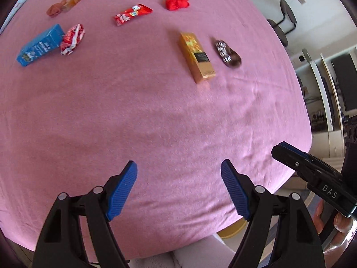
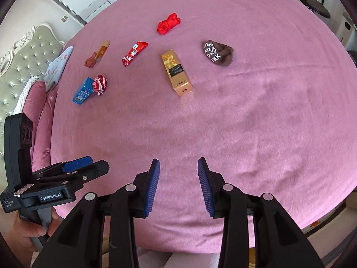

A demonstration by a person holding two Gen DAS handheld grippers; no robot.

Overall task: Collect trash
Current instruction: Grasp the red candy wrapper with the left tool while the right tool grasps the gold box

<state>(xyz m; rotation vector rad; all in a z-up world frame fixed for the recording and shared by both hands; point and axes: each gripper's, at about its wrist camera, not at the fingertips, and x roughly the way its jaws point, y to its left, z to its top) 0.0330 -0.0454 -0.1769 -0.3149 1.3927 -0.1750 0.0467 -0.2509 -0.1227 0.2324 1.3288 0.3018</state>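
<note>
While both claws hang over the near edge of the pink bedspread [image 2: 256, 122], all the trash lies well ahead of them, touched by neither. The left gripper [image 1: 178, 187] has its blue pads spread wide with nothing between; the right gripper [image 2: 178, 185] is likewise parted and empty. Straight ahead of the right gripper lies the gold box [image 2: 176, 76], with the dark printed wrapper [image 2: 218, 53] beside it on the right. Farther off sit a crumpled red wrapper [image 2: 168, 23], a red snack packet [image 2: 134, 53], a small amber bottle [image 2: 102, 50], and a blue carton [image 2: 83, 91] touching a red-and-white wrapper [image 2: 100, 83].
</note>
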